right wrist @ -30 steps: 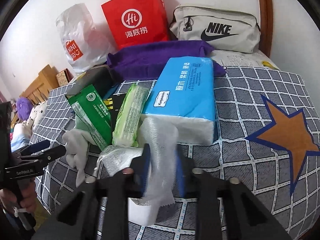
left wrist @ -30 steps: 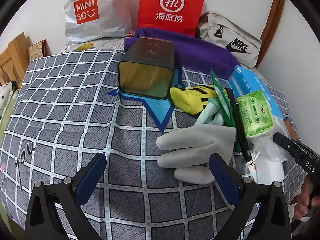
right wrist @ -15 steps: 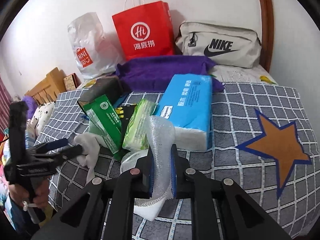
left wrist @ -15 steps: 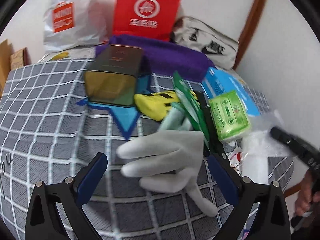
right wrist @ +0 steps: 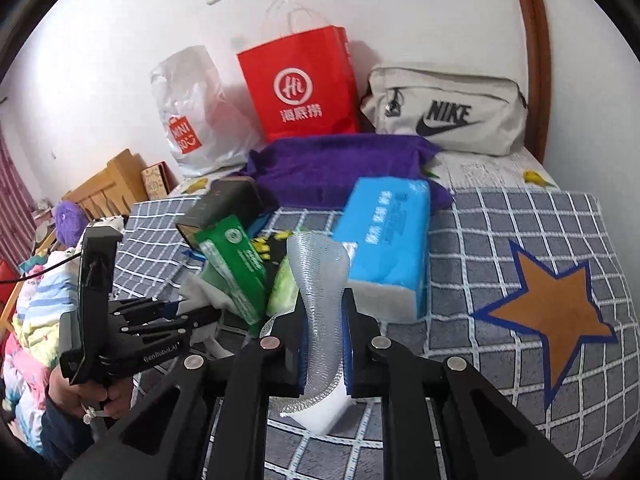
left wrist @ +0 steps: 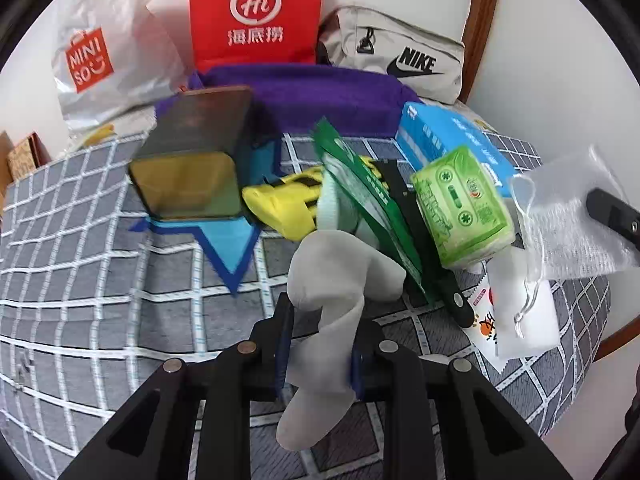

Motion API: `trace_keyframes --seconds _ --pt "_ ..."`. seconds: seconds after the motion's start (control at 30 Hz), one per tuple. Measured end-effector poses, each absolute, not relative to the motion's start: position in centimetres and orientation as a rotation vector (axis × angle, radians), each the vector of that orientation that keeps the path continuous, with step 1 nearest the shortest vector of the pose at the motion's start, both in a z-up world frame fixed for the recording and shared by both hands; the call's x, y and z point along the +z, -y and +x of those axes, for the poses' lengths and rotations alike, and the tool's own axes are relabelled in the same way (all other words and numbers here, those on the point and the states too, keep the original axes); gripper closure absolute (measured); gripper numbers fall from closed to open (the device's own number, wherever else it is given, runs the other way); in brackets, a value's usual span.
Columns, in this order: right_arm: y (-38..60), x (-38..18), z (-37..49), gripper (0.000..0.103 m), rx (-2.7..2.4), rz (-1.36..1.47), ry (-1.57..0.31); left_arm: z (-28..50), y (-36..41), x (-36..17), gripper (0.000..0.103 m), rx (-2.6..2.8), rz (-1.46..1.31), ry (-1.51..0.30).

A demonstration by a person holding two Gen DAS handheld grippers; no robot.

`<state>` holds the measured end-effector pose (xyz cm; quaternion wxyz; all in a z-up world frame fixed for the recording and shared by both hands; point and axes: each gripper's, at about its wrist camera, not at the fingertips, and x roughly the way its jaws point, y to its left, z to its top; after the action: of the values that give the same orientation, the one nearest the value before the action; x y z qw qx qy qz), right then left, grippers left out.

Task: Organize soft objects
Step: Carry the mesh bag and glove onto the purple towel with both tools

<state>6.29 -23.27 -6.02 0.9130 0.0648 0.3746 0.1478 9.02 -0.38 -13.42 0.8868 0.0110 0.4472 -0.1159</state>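
We have our left gripper [left wrist: 318, 354] clamped on the grey glove [left wrist: 334, 280]; its jaws have just been closing, and the blue pads now pinch the glove's cuff while the bunched fingers rise above them and one end hangs down below. From the right wrist view the same gripper [right wrist: 200, 312] shows at the left edge, gripped by a hand [right wrist: 86, 394], with the pale glove at its tip. Our right gripper [right wrist: 324, 354] is squeezed tight on a strip of clear bubble wrap [right wrist: 320, 300], which stands up between the pads and curls over at the top; a white foam block [right wrist: 320, 410] shows just below the jaws. In the left wrist view that wrap [left wrist: 576, 224] hangs at the right with the right gripper's dark tip [left wrist: 612, 210] on it.

The pile lies on the grey checked bedspread [left wrist: 100, 280]: a yellow and black item [left wrist: 284, 208] beside a dark tin box [left wrist: 192, 164], a green packet [left wrist: 360, 196] leaning against a lime tissue pack [left wrist: 460, 208], and a blue tissue pack [right wrist: 384, 236] behind it. Further back are a purple towel [right wrist: 336, 164], a red paper bag [right wrist: 300, 84], a white plastic bag [right wrist: 192, 116] and a beige pouch [right wrist: 448, 108] against the wall
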Motion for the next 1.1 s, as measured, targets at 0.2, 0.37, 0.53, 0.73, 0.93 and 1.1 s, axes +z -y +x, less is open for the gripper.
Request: trace_keyframes --seconds 0.2,0.37,0.53,0.73,0.93,1.1 --pt "22.3 -4.3 6.8 0.09 0.329 0.116 -0.744 8.3 -1.2 -10.6 0.081 -0.22 0.025 -0.898" --pt "21.5 -3.8 8.0 0.09 0.331 0.102 -0.757 8.2 -2.8 -8.6 0.082 -0.205 0.002 -0.893" --pt "21.0 -3.4 9.3 0.09 0.324 0.092 -0.76 8.4 -3.9 -6.0 0.083 -0.202 -0.011 -0.846" --pt "20.6 -2.6 11.1 0.09 0.329 0.074 -0.758 9.9 -4.3 -3.5 0.083 -0.185 -0.021 -0.801" --pt "21.1 -1.8 13.6 0.09 0.301 0.058 -0.754 12.7 -5.0 -2.5 0.083 -0.15 -0.012 -0.793" --pt "21.9 -1.3 16.4 0.09 0.269 0.051 -0.751 16.0 -5.6 -2.2 0.083 -0.124 -0.018 -0.809"
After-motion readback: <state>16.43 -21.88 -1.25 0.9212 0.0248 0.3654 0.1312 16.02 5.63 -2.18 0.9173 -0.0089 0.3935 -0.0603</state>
